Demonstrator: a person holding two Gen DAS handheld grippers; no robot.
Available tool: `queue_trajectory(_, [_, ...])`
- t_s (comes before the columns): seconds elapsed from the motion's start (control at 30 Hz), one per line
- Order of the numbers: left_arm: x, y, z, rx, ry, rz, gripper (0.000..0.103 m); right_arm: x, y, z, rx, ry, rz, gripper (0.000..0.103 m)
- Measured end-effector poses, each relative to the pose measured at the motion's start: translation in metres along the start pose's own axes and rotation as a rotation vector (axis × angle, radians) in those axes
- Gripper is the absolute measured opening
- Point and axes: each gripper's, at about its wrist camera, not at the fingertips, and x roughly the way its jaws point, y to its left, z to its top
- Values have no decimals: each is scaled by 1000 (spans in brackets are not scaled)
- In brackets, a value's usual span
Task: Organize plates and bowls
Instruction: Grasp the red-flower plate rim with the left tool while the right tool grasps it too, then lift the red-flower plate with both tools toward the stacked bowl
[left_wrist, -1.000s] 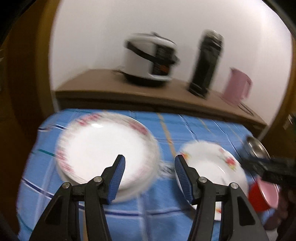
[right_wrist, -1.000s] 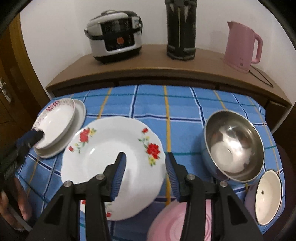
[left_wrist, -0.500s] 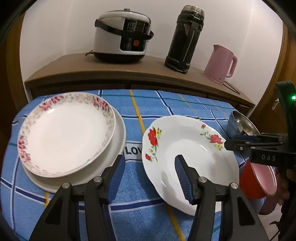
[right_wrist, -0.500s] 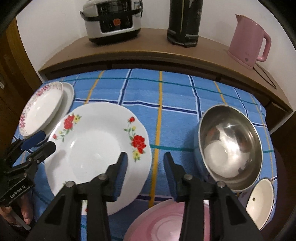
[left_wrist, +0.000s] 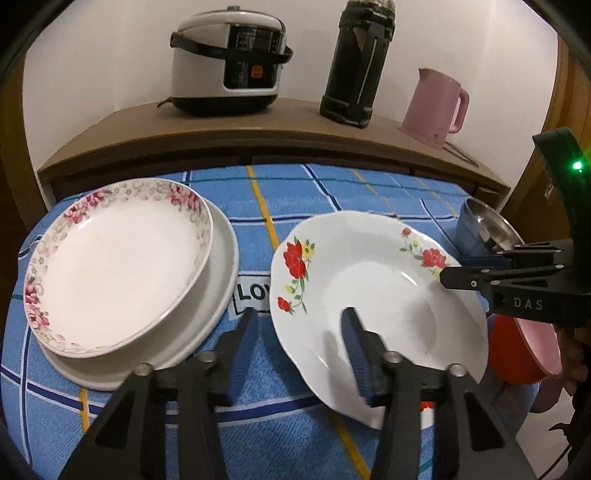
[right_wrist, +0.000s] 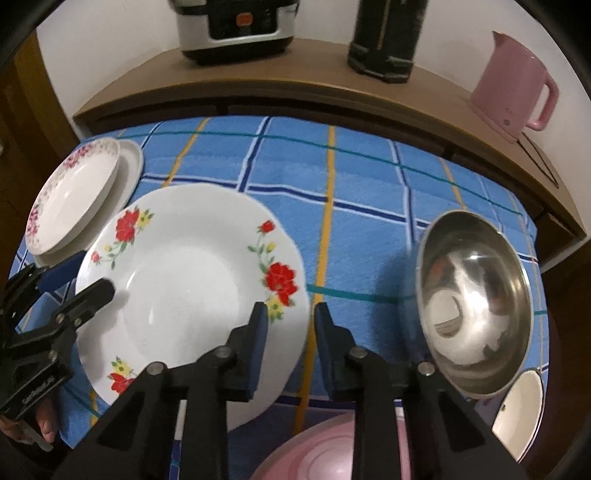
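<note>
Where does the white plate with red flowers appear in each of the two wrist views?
Left wrist view: the red-flower plate is right of centre, its near rim between the left gripper fingers.
Right wrist view: the same plate is left of centre, its right rim between the right gripper fingers.
Shared landmark: the pink kettle on the wooden shelf behind.

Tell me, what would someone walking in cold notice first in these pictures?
Probably the big white plate with red flowers in the middle of the blue checked tablecloth, with a black two-finger gripper at each side: the left gripper and the right gripper each straddle its rim. Next, the shiny steel bowl to its right and the pink-flowered plate stacked on a plain one to its left.
</note>
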Motion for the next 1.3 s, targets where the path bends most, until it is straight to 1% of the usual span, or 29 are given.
queue_trajectory(0.03, [3, 0, 0, 0, 14, -4, 32, 0, 1, 0, -7, -2, -6, 25])
queue_trajectory(0.1, [6, 1, 0, -3, 28, -5, 27, 0, 1, -1, -16, -3, -7, 25])
queue_trajectory(0.3, [8, -1, 0, 3, 35, 2, 27, 3, 0, 1, -20, -1, 4, 25])
queue_trajectory(0.4, [8, -1, 0, 2, 37, 3, 27, 4, -5, 3, -9, 1, 32, 25])
queue_trajectory(0.53, [7, -1, -1, 2, 37, 6, 27, 3, -6, 2, -5, -8, 41, 24])
queue_trajectory(0.57, [7, -1, 0, 2, 34, 13, 27, 2, -8, 2, 7, -13, 58, 23])
queue_trajectory(0.63, [6, 0, 0, -8, 25, 21, 27, 2, -12, 0, 39, -24, 90, 22])
queue_trajectory(0.8, [-6, 3, -2, -20, -35, -10, 27, -1, -10, -2, 53, -40, 112, 22])
queue_trajectory(1.03, [-14, 6, -2, -39, -79, -18, 27, -14, -5, 0, 25, -77, 89, 22])
queue_trajectory(1.3, [-26, 14, -4, -94, -154, 5, 27, -33, 9, 2, 7, -136, 85, 22])
